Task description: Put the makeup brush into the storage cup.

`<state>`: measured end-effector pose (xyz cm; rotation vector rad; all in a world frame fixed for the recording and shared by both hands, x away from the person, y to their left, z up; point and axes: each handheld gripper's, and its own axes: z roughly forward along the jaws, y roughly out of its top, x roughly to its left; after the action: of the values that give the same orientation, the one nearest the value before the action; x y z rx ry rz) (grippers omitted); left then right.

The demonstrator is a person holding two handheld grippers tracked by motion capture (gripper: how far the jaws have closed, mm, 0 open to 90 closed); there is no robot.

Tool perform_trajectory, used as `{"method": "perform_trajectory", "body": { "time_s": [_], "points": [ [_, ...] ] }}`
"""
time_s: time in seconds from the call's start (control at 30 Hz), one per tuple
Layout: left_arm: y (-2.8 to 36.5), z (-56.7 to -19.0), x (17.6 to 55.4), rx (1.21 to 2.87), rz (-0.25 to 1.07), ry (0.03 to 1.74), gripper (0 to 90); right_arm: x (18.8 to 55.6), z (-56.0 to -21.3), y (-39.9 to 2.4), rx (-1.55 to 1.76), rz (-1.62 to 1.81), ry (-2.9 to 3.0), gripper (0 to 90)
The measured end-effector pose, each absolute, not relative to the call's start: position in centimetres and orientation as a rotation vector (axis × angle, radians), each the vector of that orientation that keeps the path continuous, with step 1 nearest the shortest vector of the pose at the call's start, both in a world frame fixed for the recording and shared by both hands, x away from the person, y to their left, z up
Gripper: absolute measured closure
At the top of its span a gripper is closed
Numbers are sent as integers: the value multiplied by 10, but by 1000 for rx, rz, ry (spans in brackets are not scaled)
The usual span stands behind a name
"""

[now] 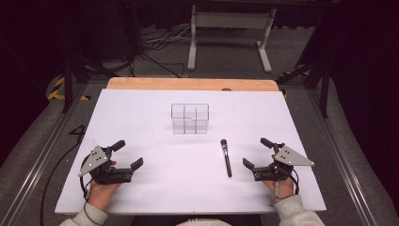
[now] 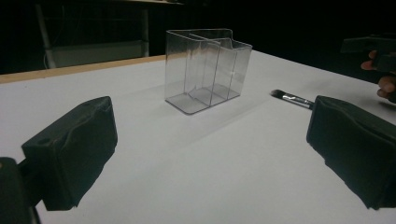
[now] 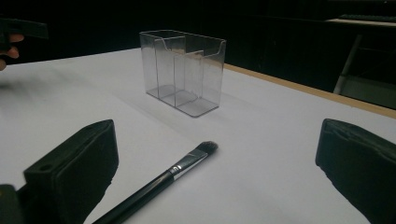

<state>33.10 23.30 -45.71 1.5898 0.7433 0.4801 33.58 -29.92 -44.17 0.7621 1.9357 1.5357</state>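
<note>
Resting low on the white surface [image 1: 141, 117], both tongs stand wide with nothing between their jaws — the left tongs [image 1: 126, 154] near the person's left edge, the right tongs [image 1: 257, 151] just beside the thing most likely to be picked up, a slim black makeup brush [image 1: 226, 157]. The brush lies flat, well apart from the clear divided organizer [image 1: 190, 118] that stands upright farther back near the middle, its bristle end toward the organizer and its handle toward the person. The main risk, as I judge it, is the pick itself: a thin round handle lying flush on a smooth sheet gives the jaws little to bite, so closing too high would roll or skid it away, and closing off-centre would let the long handle swing down in the grip. A second hazard is the organizer — light, empty plastic with narrow compartments; a brush brought in tilted could catch a divider or rim and tip or push the whole box. Its transparent walls are hard to read in the right gripper view, so which slot is widest I cannot say for certain. The left tongs, idle and open, could steady the box but might equally knock it
</note>
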Motion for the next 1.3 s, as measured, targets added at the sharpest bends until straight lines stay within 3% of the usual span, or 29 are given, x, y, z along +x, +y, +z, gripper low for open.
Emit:
{"method": "perform_trajectory", "body": {
  "time_s": [0.87,1.3],
  "points": [
    [234,-455,329,1601,490,753,35,366,-401,-265,752,1542,2023,0],
    [233,-455,330,1610,491,754,38,378,-386,-245,724,1455,2106,76]
  ]
}}
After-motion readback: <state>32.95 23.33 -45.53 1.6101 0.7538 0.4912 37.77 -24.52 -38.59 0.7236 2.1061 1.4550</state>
